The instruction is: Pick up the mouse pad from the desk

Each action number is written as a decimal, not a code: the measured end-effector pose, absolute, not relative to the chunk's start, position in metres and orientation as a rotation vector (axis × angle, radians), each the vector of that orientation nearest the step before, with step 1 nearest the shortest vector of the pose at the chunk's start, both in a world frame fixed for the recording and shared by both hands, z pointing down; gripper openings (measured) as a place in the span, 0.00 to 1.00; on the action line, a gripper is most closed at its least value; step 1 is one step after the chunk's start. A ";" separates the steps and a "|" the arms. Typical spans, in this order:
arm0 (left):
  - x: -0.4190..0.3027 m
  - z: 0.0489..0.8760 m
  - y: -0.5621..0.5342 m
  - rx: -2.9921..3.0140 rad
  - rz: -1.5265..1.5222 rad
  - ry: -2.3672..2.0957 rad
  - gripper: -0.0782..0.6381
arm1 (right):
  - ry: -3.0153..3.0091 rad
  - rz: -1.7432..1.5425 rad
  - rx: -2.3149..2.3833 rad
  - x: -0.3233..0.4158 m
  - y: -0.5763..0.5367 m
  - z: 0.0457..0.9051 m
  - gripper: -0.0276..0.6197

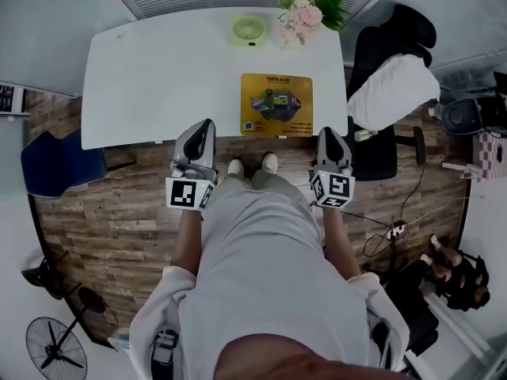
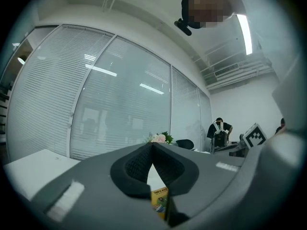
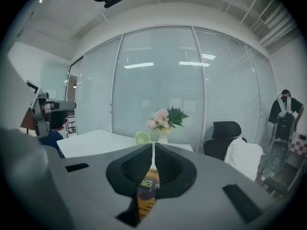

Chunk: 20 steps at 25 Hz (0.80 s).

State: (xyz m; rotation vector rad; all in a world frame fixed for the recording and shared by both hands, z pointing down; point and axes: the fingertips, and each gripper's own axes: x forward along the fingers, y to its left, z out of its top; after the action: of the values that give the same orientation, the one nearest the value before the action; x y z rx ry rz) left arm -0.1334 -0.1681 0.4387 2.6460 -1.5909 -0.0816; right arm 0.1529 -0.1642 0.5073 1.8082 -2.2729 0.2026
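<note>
The mouse pad point(image 1: 276, 104) lies flat at the near edge of the tabletop point(image 1: 158, 70), ahead of me and between both grippers. My right gripper point(image 1: 326, 133), jaws barely parted and empty, is just beside its near right corner. My left gripper point(image 1: 207, 125), closed on nothing, is farther off.

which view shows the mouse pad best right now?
Head view. It shows the whole yellow mouse pad lying flat on the white desk, near the front edge, with nothing covering it. The left and right gripper views each catch only a narrow yellow sliver of it, low in frame.
</note>
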 end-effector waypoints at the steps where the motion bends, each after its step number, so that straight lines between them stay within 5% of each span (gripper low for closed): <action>1: -0.132 0.438 -0.169 2.631 -0.089 -1.605 0.10 | -2.267 0.211 1.793 0.153 -0.171 0.514 0.07; 5: -0.120 0.439 -0.167 2.610 -0.075 -1.635 0.10 | -2.250 0.247 1.728 0.155 -0.191 0.542 0.10; 16: -0.116 0.457 -0.165 2.570 -0.005 -1.673 0.10 | -2.116 0.535 1.523 0.166 -0.234 0.647 0.45; 20: -0.123 0.461 -0.161 2.528 0.015 -1.705 0.10 | -1.993 0.633 1.489 0.177 -0.249 0.697 0.47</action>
State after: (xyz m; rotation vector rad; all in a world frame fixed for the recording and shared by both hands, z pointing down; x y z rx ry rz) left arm -0.1233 -0.1611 0.4610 2.5276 -1.7048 0.0145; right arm 0.1767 -0.2493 0.6969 1.4893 -1.9928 0.6326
